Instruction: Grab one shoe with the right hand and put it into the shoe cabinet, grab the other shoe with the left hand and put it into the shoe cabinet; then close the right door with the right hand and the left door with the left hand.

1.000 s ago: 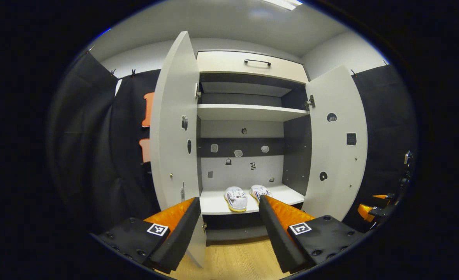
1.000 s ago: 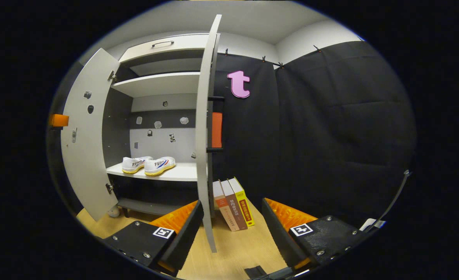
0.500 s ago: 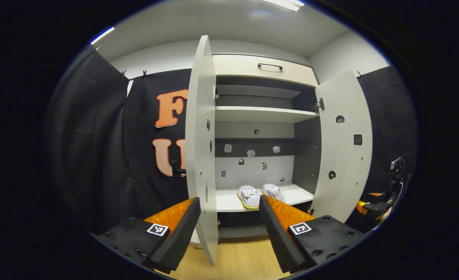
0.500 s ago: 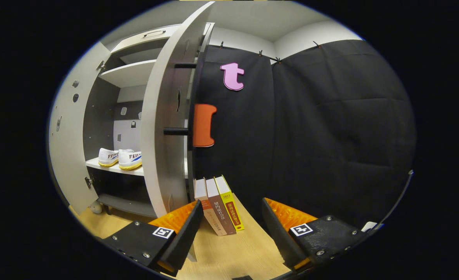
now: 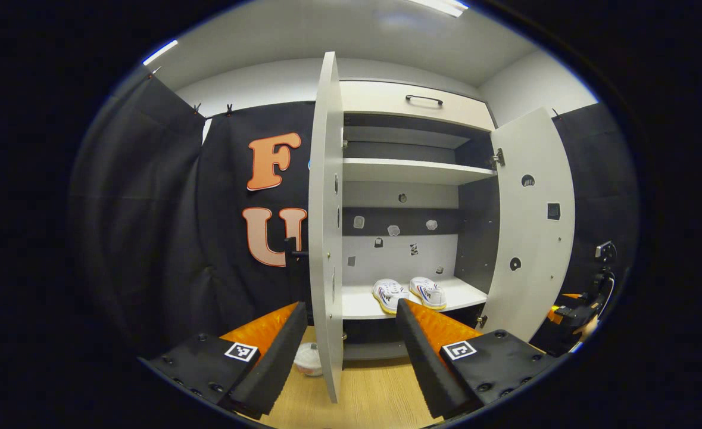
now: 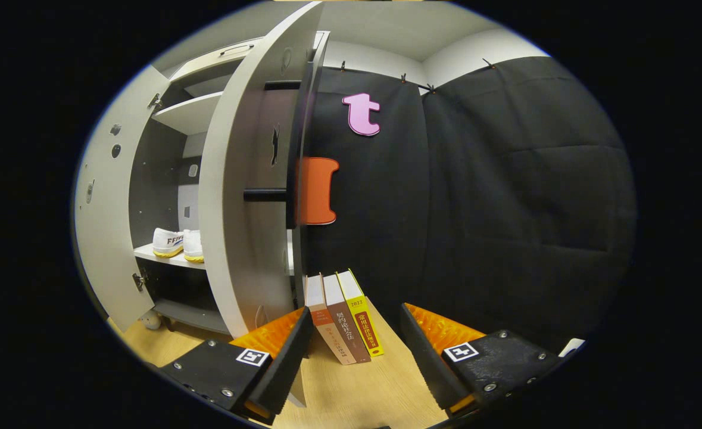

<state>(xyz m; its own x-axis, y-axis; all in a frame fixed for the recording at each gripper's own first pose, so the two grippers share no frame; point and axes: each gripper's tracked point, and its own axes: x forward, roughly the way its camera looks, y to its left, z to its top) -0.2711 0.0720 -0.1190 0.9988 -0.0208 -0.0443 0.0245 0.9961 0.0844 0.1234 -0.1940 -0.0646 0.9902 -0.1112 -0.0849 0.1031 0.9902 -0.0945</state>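
Note:
Two white shoes [image 5: 389, 295] [image 5: 428, 292] sit side by side on the lower shelf [image 5: 467, 293] of the open shoe cabinet. In the left gripper view the left door [image 5: 327, 238] stands edge-on, its lower edge between the fingers of my open, empty left gripper [image 5: 348, 357]. The right door [image 5: 532, 226] hangs open farther right. In the right gripper view the right door [image 6: 249, 196] shows its outer face and black handle [image 6: 264, 195], and the shoes [image 6: 169, 241] peek out past it. My right gripper [image 6: 353, 357] is open and empty, low beside that door.
Three books [image 6: 342, 316] lean upright on the wooden floor by the right door's foot. A small white round thing [image 5: 309, 360] lies on the floor under the cabinet's left side. Black cloth walls close in on both sides. The other gripper [image 5: 571, 313] shows far right.
The left gripper has swung left, so the left door now shows edge-on. The right gripper has swung right, round to the right door's outer face. The shoes have not moved.

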